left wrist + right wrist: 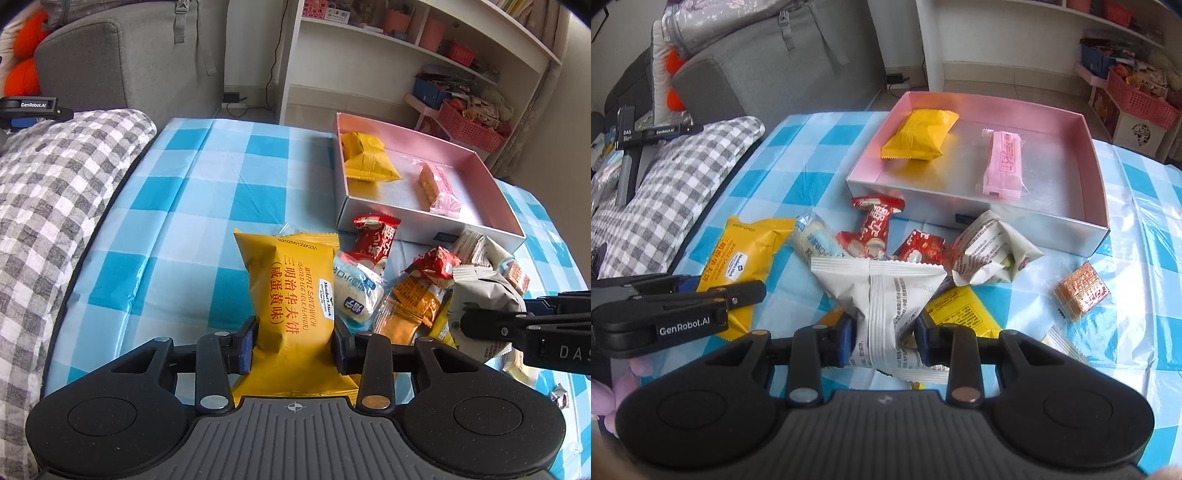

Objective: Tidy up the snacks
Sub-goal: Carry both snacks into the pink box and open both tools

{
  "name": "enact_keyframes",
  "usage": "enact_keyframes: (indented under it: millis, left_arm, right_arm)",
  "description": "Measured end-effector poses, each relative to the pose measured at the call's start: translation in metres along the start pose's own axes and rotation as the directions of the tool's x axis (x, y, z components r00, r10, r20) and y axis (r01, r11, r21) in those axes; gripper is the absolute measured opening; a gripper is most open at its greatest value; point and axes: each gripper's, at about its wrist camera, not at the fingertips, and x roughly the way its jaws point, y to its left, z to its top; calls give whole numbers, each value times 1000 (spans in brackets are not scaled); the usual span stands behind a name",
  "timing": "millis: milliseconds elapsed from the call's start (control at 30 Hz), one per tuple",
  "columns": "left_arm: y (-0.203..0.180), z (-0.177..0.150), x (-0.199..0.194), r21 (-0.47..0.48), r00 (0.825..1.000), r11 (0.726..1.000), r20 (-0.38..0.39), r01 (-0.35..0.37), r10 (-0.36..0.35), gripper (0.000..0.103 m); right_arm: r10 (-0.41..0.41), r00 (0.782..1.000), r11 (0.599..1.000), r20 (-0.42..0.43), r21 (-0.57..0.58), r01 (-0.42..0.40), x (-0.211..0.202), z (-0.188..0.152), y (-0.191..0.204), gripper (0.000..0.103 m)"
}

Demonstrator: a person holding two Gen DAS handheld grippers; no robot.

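My left hand-held gripper (293, 341) clamps one yellow waffle sandwich packet (291, 291); right hand-held gripper (884, 334) clamps one white packet (886, 299). Pink box (1097, 162) holds two snacks.

A table under a blue-and-white checked cloth (207, 173) fills the middle. At nine o'clock lies a grey gingham cushion (55, 177), and at eleven o'clock stands a grey sofa (122, 55) with an orange plush toy (26, 70) beside it. White shelving (424, 48) rises at one o'clock, red baskets (469, 127) below it. Pale floor tiles (251, 99) show at twelve o'clock in soft daylight.
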Motion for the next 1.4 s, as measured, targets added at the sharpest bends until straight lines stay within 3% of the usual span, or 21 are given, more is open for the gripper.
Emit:
enact_keyframes:
  millis: [433, 700, 967, 1400]
  left_arm:
    - [-20, 14, -12, -25, 998, 999, 58, 35, -33, 37]
    - [-41, 26, -25, -45, 989, 994, 117, 100, -94, 37]
    - [-49, 41, -10, -48, 989, 992, 102, 114, -109, 37]
    - [-66, 91, 39, -20, 987, 990, 78, 140, -138, 37]
  right_arm:
    - [12, 997, 993, 74, 115, -21, -16, 13, -26, 30]
    - [8, 992, 983, 127, 181, -31, -28, 24, -60, 30]
    - [-29, 990, 972, 136, 236, -4, -17, 45, -85, 30]
    - [-73, 984, 984, 160, 172, 45, 20, 84, -107, 30]
